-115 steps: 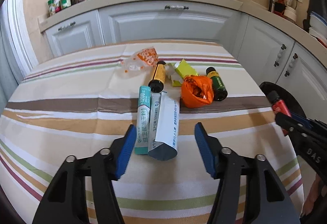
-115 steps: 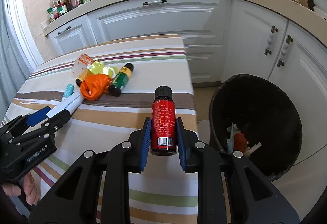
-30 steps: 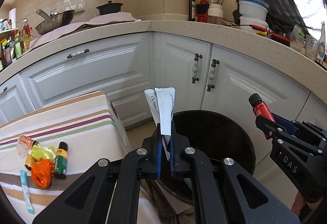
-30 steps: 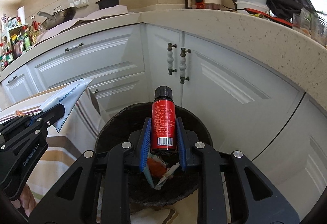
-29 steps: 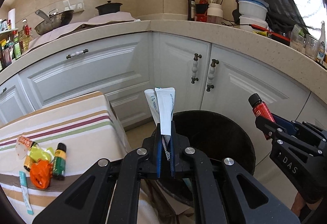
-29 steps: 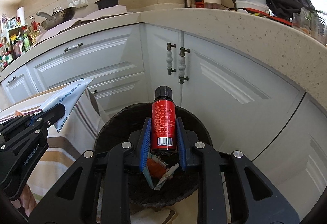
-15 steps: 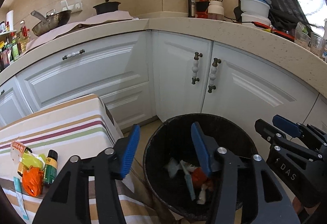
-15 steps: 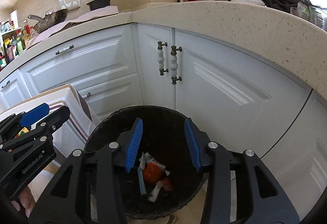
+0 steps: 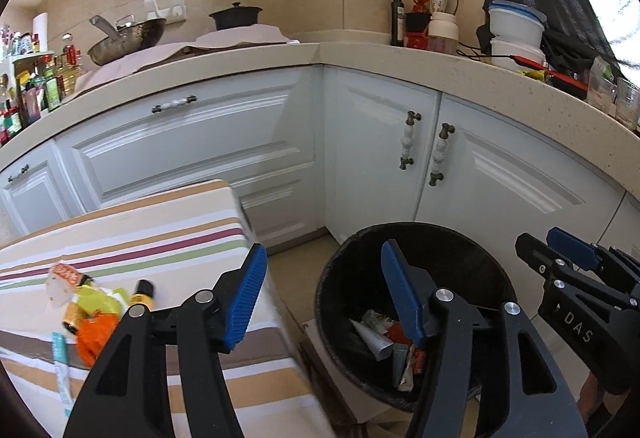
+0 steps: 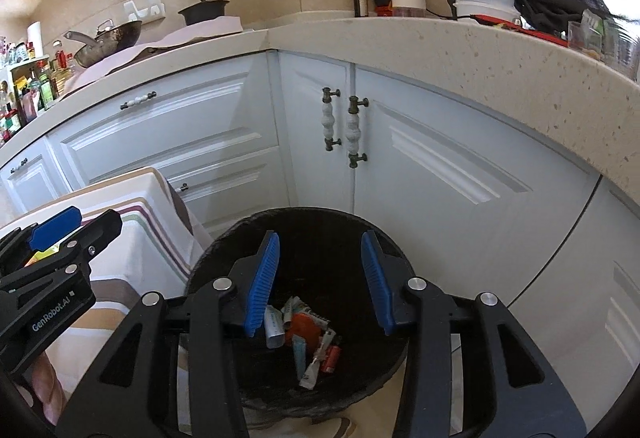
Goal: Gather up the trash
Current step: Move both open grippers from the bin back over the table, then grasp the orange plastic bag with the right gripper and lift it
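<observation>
The trash now lies in two lots. One heap sits at the bottom of the black bin [image 10: 224, 278] on the floor by the white corner cabinets [image 10: 420, 166]: a white tube, a red bottle and some wrappers [image 10: 308, 334], loose and jumbled. The rest waits on the striped tablecloth [image 9: 168, 234], near its left edge in the left wrist view — an orange crumpled wrapper [image 9: 94, 334], a yellow-green wrapper [image 9: 98, 300], a dark bottle with a yellow label [image 9: 142, 294], a clear packet with orange print [image 9: 62, 278] and a thin teal stick [image 9: 60, 350].

Both grippers hang over the bin's mouth. The left gripper [image 9: 320, 302] has its blue pads wide apart with nothing between them; its jaws have just been opening. The right gripper [image 10: 320, 282] has also been opening its jaws, and its pads stand apart, empty, with the bin's contents showing through the gap.

So the step in hand looks like the end of a drop: both loads appear to be in the bin, and the task is perhaps half done. The next move would call for swinging each gripper back over the table and settling on one item apiece. The bottle should pinch easily across its body; the crumpled wrappers are soft and bunched together — a grip there may lift a neighbour or slip off.
</observation>
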